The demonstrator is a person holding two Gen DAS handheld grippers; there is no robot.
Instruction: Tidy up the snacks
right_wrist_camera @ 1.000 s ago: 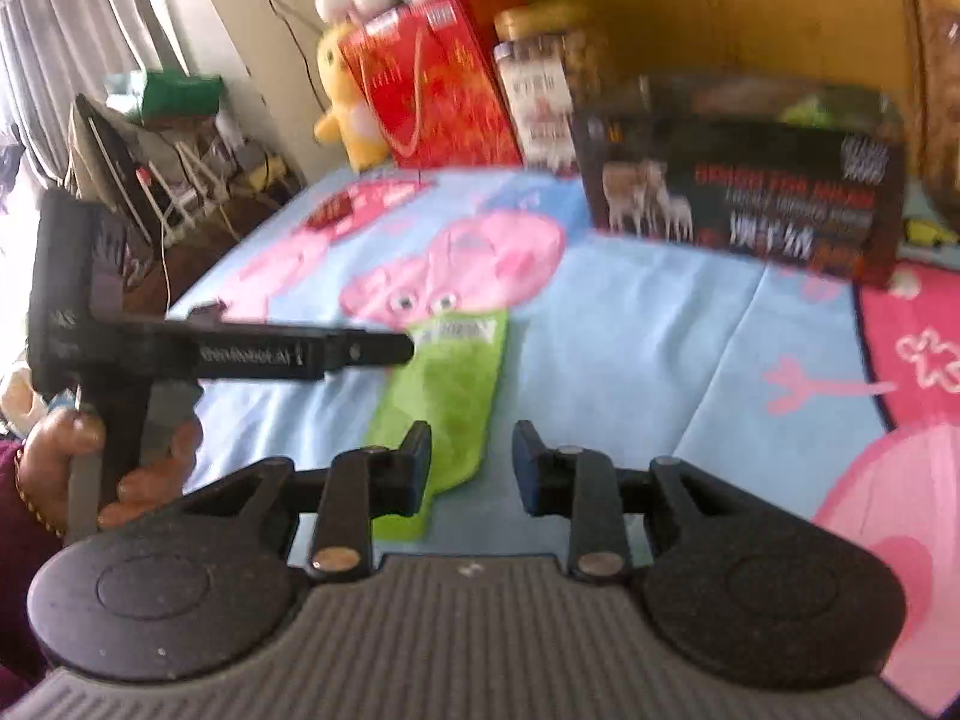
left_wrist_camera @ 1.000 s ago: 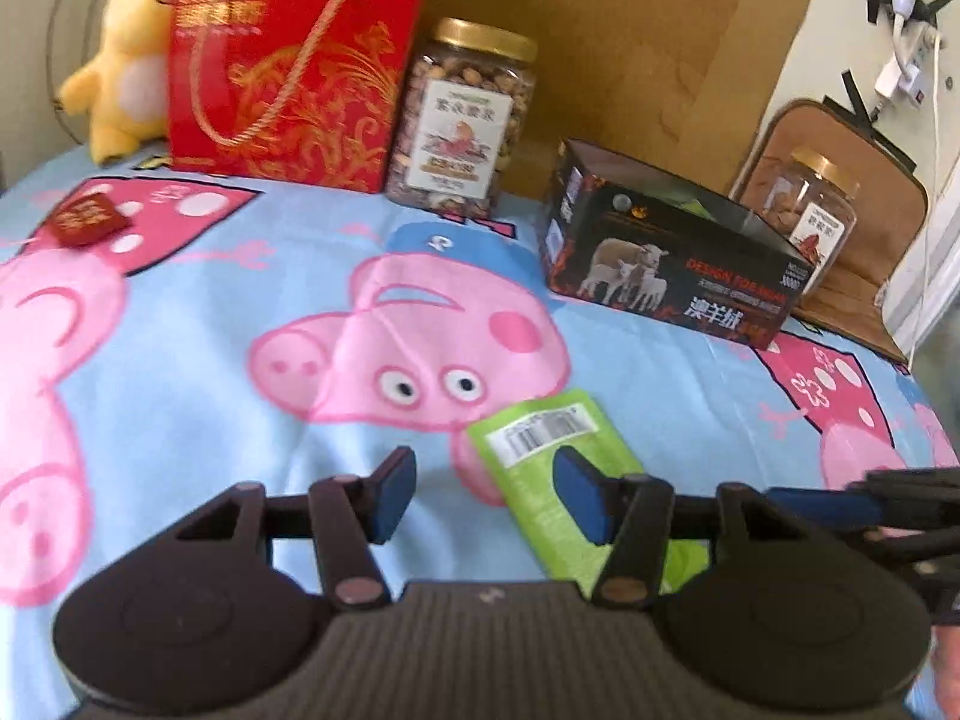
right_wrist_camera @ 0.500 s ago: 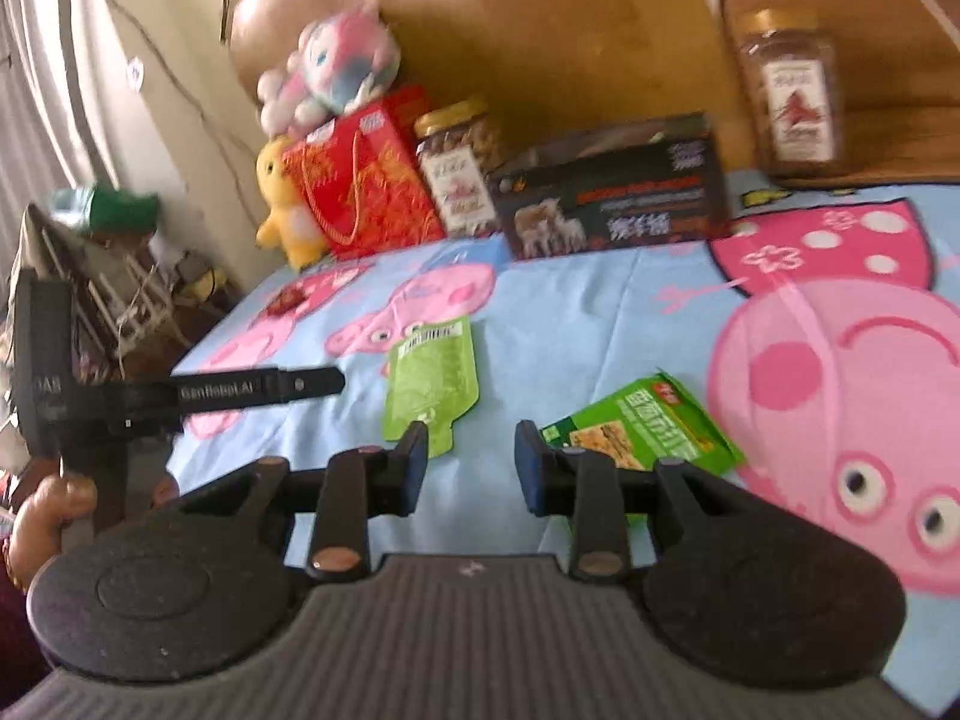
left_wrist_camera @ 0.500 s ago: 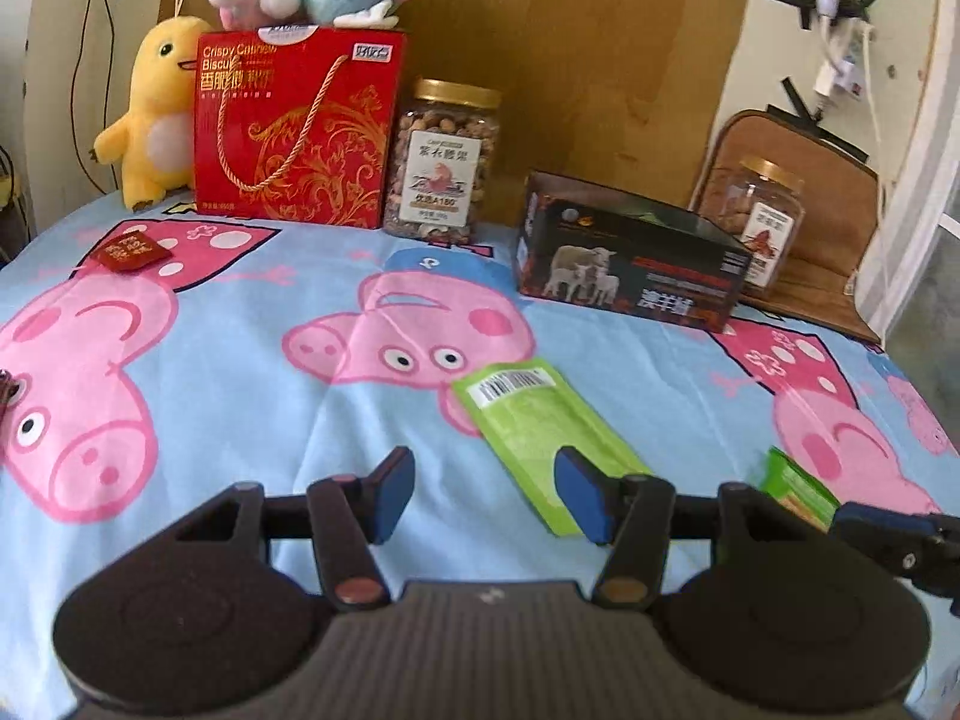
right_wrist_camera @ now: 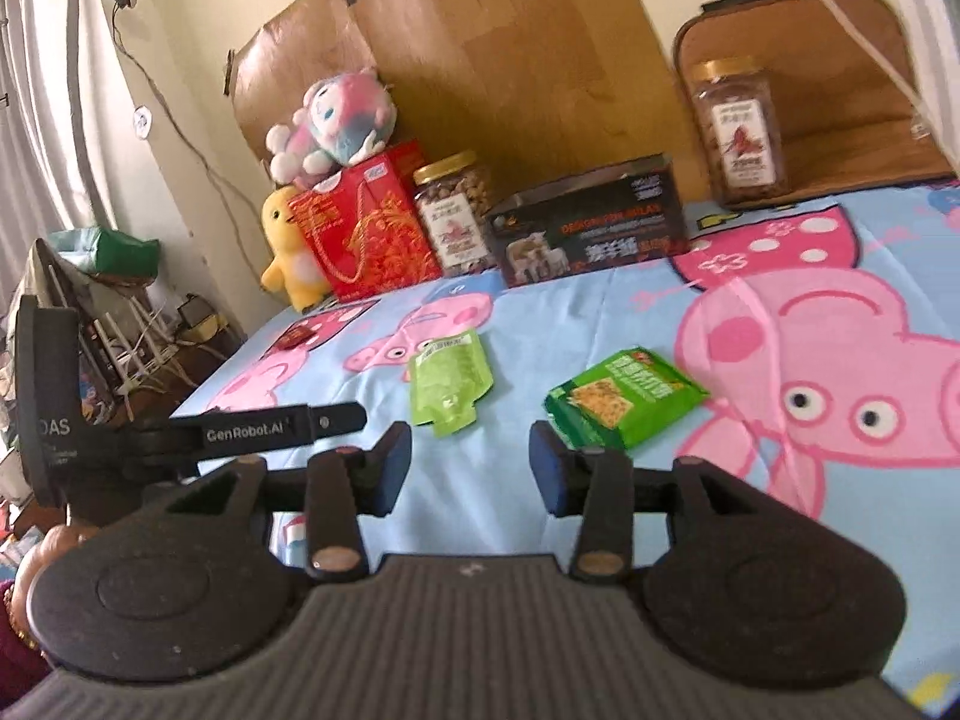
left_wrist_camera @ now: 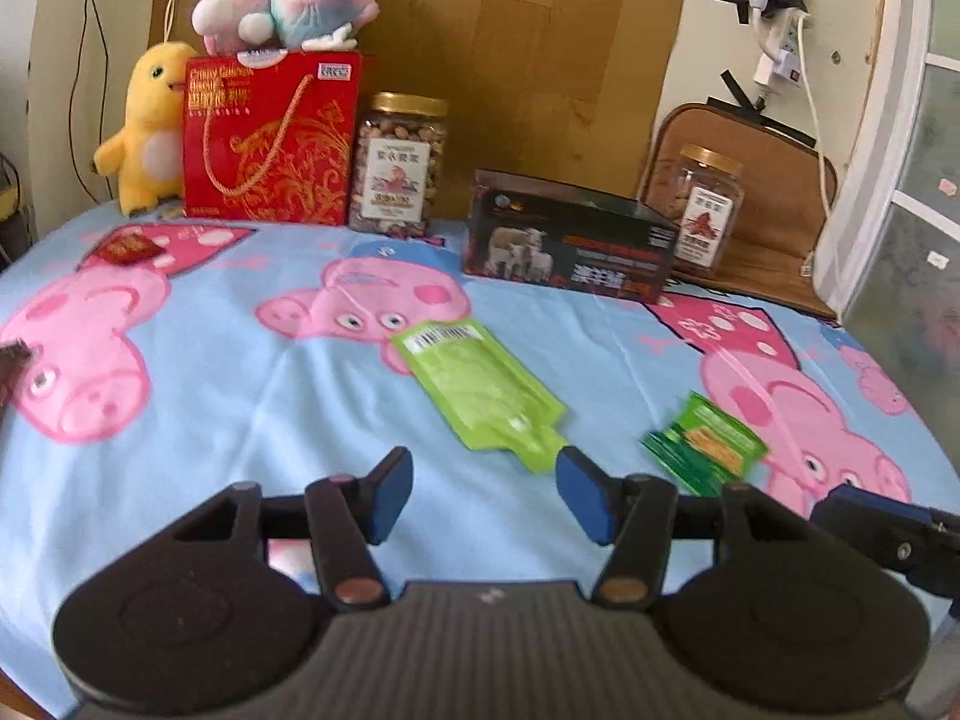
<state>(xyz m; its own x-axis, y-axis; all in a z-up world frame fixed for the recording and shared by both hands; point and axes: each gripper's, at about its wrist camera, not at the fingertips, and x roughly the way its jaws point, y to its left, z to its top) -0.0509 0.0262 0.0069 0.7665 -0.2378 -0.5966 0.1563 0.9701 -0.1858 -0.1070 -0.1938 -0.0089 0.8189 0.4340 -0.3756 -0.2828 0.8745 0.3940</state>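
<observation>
Both your tongs are spreading wider and pinching nothing. The pouch (left_wrist_camera: pixel 480 387) is lying flat on the sheet (left_wrist_camera: pixel 240 420) just ahead of your left tongs (left_wrist_camera: pixel 485 495), its long side slanting from far-left to near-right, spout end closest. The cracker pack (right_wrist_camera: pixel 624 399) is lying just ahead of your right tongs (right_wrist_camera: pixel 471 468), a bit to the right. You are seeing one pouch, one pack, two jars (left_wrist_camera: pixel 399 165), one black box (left_wrist_camera: pixel 567 246) and one red box (left_wrist_camera: pixel 270 138).

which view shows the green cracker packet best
The right wrist view: the green cracker packet lies sharp and whole on the cartoon sheet, with its cracker picture readable. In the left wrist view the packet is smaller, blurred and partly cut off by the hand-held gripper's frame.
</observation>
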